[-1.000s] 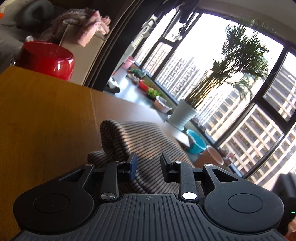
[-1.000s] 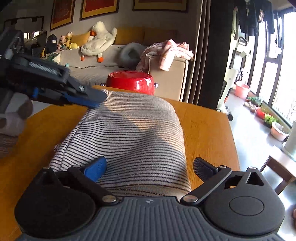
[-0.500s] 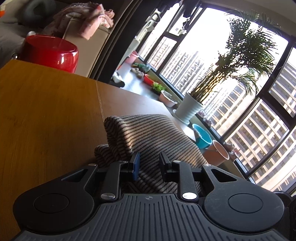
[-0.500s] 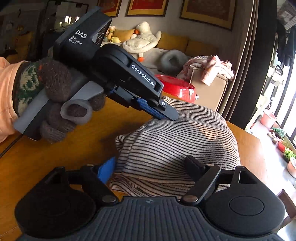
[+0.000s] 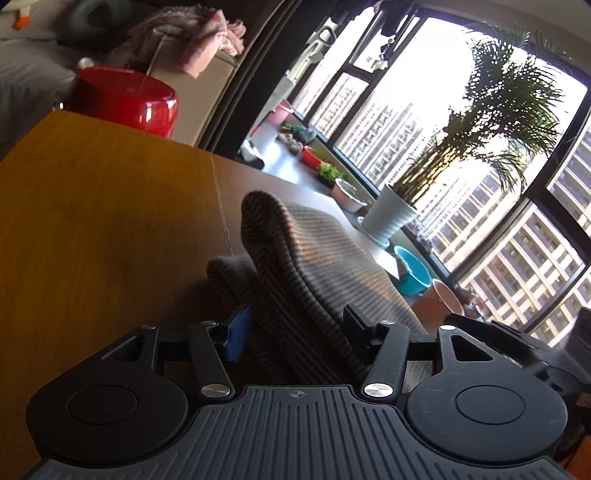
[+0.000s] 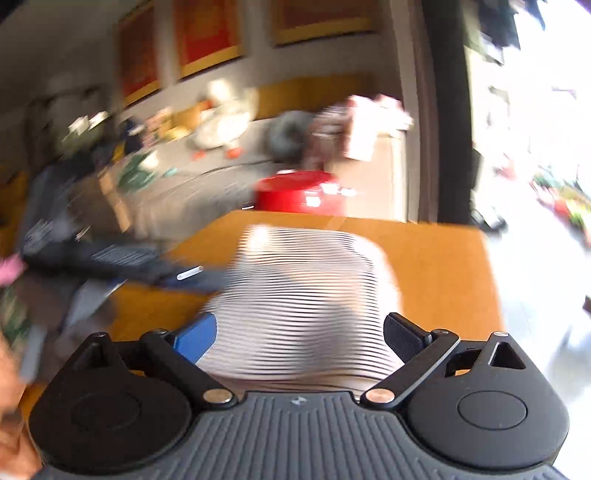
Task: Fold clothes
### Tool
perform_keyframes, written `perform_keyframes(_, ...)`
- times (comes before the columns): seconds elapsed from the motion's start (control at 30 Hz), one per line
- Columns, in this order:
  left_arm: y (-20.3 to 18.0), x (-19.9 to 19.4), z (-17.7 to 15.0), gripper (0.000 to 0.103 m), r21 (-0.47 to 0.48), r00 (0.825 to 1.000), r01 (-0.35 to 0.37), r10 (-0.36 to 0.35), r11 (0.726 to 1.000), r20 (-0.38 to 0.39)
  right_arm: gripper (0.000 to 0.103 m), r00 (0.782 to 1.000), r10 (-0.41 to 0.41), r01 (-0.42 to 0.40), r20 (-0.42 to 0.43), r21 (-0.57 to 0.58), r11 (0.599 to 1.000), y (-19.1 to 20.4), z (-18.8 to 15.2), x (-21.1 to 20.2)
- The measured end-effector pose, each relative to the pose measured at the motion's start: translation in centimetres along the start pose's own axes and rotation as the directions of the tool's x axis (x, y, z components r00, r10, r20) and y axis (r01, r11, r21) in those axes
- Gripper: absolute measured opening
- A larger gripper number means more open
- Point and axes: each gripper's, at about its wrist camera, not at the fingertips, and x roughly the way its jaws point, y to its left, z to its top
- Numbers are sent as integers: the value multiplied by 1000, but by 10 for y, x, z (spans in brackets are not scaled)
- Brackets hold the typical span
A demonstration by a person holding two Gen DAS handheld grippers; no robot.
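Striped garment [image 5: 306, 266] folded on wooden table [image 5: 110, 221], between both grippers' parted jaws.

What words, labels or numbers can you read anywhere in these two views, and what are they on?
None can be read.
White label patches on the left gripper body in the right wrist view: too blurred to read.
Framed pictures on the wall: blurred, no lettering legible.
Left wrist view: no text visible on the striped garment or red pot.

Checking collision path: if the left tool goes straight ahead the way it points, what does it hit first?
The striped garment. The left tool is open and the folded cloth already bulges up between its fingers, so it would likely press into the fabric at once. Beyond that lies the wooden table; depth there is unclear.
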Motion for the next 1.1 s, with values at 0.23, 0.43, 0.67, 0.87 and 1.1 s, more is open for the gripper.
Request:
perform_keyframes(0.23, 7, 16, -8, 55, -23, 999, -10, 10, 1000, -39, 74, 993, 80, -58, -88, 228, 972, -49, -36, 26)
perform_keyframes(0.43, 35, 15, 12, 53, -18, 994, -96, 97, 995, 54, 73, 990, 116, -97, -80, 203, 974, -37, -20, 68)
perform_keyframes(0.67, 85, 12, 48, 58, -58, 971, -177, 184, 982, 155, 75, 984, 162, -146, -69, 200, 969, -12, 25, 169)
perform_keyframes(0.87, 111, 13, 71, 62, -59, 959, -202, 209, 978, 191, 81, 985, 155, -148, -75, 97, 984, 6, 58, 225)
perform_keyframes(1.1, 119, 22, 77, 65, -60, 964, -172, 180, 983, 193, 81, 981, 180, -167, -71, 155, 974, -5, 64, 240)
